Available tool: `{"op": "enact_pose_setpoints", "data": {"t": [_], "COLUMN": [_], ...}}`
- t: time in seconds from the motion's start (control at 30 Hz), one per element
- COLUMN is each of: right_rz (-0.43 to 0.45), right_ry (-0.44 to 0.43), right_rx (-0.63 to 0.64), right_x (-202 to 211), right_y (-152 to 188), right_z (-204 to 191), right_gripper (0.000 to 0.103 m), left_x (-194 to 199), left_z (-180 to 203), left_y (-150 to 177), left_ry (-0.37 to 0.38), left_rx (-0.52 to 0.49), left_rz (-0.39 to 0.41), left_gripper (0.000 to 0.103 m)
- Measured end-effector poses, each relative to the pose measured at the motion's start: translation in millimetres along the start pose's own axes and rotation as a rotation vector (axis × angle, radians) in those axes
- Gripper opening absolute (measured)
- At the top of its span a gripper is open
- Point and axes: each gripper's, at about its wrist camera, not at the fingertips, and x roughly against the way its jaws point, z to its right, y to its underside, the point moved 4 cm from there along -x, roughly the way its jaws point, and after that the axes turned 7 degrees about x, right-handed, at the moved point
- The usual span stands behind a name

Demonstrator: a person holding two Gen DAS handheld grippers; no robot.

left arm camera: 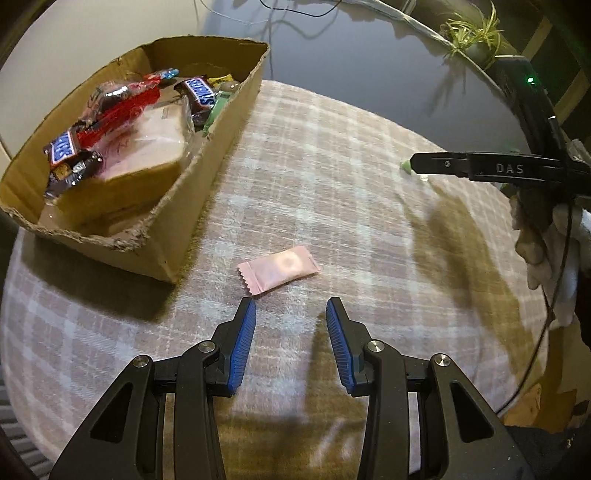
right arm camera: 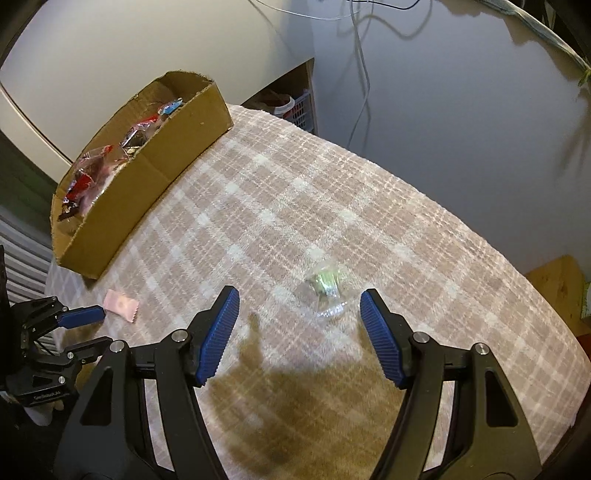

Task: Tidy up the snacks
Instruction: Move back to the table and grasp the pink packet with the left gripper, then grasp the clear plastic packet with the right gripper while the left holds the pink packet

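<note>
A pink wrapped sweet (left arm camera: 277, 270) lies on the checked cloth (left arm camera: 332, 177) just beyond my left gripper (left arm camera: 291, 308), whose blue pads stand open with nothing between them. To its left sits a cardboard box (left arm camera: 221, 122) holding Snickers bars (left arm camera: 199, 94), a red packet and other snacks. In the right wrist view a clear-wrapped green sweet (right arm camera: 327, 286) lies just ahead of my right gripper (right arm camera: 299, 300), open and empty. The pink sweet (right arm camera: 122, 303) and the left gripper (right arm camera: 90, 326) show at the lower left there; the box (right arm camera: 147, 177) is further back.
The cloth-covered round table (right arm camera: 369, 206) drops off at its far and right edges. Cables hang on the wall behind. A plant (left arm camera: 474, 31) hangs at the upper right. The right tool's finger (left arm camera: 480, 168) and a gloved hand (left arm camera: 546, 236) reach in from the right.
</note>
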Motion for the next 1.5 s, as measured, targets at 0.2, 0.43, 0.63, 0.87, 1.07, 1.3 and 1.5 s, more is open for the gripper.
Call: {"op": "enact_pose_setpoints", "data": {"t": [0.2, 0.43, 0.63, 0.87, 1.07, 1.3, 1.5], "right_rz": [0.014, 0.029, 0.03, 0.029, 0.047, 0.065, 0.077], "right_ry": [0.003, -0.008, -0.007, -0.006, 0.006, 0.006, 0.005], "right_rx": [0.029, 0.015, 0.022, 0.025, 0.036, 0.038, 0.023], "right_x": [-7.3, -9.2, -12.4, -15.9, -19.5, -18.1, -19.0], "right_y": [-0.7, -1.6, -0.8, 2.4, 7.1, 8.9, 4.8], "right_z": [-3.3, -0.9, 0.3, 4.3, 3.7, 2.9, 5.3], "right_gripper": [0.066, 0.064, 0.055, 0.045, 0.043, 0.041, 0.041], "left_x": [-6.1, -10.9, -21.9, -26.5, -21.2, -19.2, -19.2], "left_z": [3.7, 8.9, 23.7, 26.6, 19.6, 18.8, 14.5], "left_y": [-2.4, -13.7, -20.3, -26.0, -22.4, -21.9, -24.8], "left_ry": [-0.022, -0.023, -0.014, -0.004, 0.001, -0.01, 0.003], "left_rx": [-0.017, -0.044, -0.097, -0.097, -0.084, -0.102, -0.072], "left_rz": [0.034, 0.049, 0.054, 0.089, 0.121, 0.128, 0.117], "left_gripper": [0.038, 0.038, 0.038, 0.035, 0.027, 0.016, 0.01]}}
